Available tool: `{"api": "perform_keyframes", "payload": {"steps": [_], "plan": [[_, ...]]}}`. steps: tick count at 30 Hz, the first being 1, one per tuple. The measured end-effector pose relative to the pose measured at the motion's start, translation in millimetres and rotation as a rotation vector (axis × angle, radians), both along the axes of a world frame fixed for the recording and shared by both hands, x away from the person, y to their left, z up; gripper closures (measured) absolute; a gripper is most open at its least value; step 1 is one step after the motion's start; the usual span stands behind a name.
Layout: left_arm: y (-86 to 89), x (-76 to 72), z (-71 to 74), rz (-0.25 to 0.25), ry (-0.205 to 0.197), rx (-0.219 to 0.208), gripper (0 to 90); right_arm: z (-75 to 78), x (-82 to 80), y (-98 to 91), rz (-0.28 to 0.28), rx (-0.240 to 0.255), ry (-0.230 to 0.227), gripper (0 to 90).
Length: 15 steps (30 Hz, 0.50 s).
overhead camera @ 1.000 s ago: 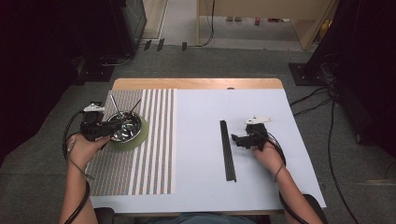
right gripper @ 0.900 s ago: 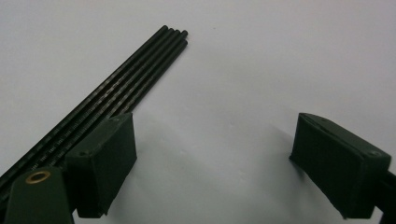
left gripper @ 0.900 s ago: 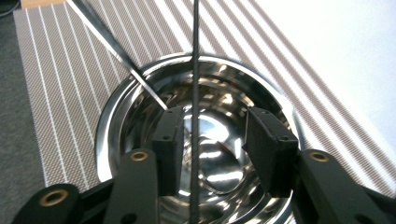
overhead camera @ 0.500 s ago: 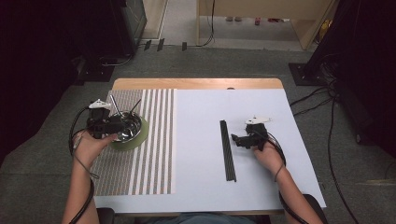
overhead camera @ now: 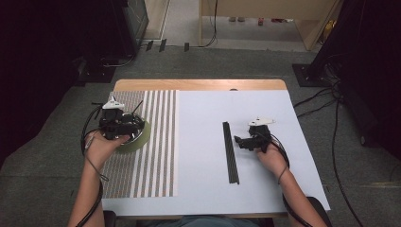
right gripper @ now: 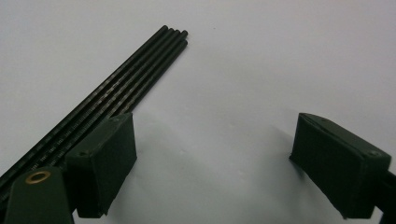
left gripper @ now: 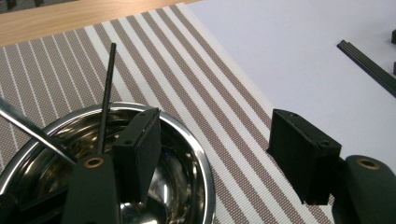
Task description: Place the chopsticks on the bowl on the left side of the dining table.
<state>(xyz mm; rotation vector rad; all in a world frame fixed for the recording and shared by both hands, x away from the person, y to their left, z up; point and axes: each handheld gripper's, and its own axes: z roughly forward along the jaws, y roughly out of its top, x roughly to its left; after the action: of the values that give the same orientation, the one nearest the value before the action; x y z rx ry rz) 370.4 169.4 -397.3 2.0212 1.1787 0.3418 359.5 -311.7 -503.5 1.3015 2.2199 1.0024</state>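
Left hand-held gripper [overhead camera: 124,126]: your jaws have just been opening and now stand released, wide apart, with nothing pinched between them; in the left gripper view 1 jaw hangs over the bowl and the other over the striped mat.
Steel bowl [left gripper: 196,154]: it sits on the striped mat [overhead camera: 156,142] at the left of the surface [overhead camera: 198,189], right under your left hand-held gripper; its green outer rim shows in the high view.
Rods in the bowl: 1 thin black rod [left gripper: 107,93] leans up out of the bowl beside a shiny metal rod [left gripper: 32,130]; neither is between your jaws.
Black rod bundle [overhead camera: 231,152]: it lies flat on the white part of the surface, between your 2 hands, running away from you.
Right hand-held gripper [overhead camera: 242,142]: your jaws are released and spread wide, low over the white surface; in the right gripper view 1 jaw sits at the bundle's [right gripper: 116,88] side and the other stands well apart from it.
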Motion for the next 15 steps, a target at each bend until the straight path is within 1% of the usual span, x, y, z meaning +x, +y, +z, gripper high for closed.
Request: {"api": "perform_keyframes", "payload": {"steps": [4,8,15], "plan": [[-6.9,0.3,-2.1,-0.005,0.002,0.007,34.1,0.0,0.0,0.0,0.000,0.000,0.000,13.6],[-12.7,0.9,-4.4,-0.003,0.007,-0.003,33.5,0.0,0.0,0.0,0.000,0.000,0.000,13.6],[-25.2,0.3,-7.0,-0.029,-0.001,0.010,32.1,0.0,0.0,0.0,0.000,0.000,0.000,13.6]]}}
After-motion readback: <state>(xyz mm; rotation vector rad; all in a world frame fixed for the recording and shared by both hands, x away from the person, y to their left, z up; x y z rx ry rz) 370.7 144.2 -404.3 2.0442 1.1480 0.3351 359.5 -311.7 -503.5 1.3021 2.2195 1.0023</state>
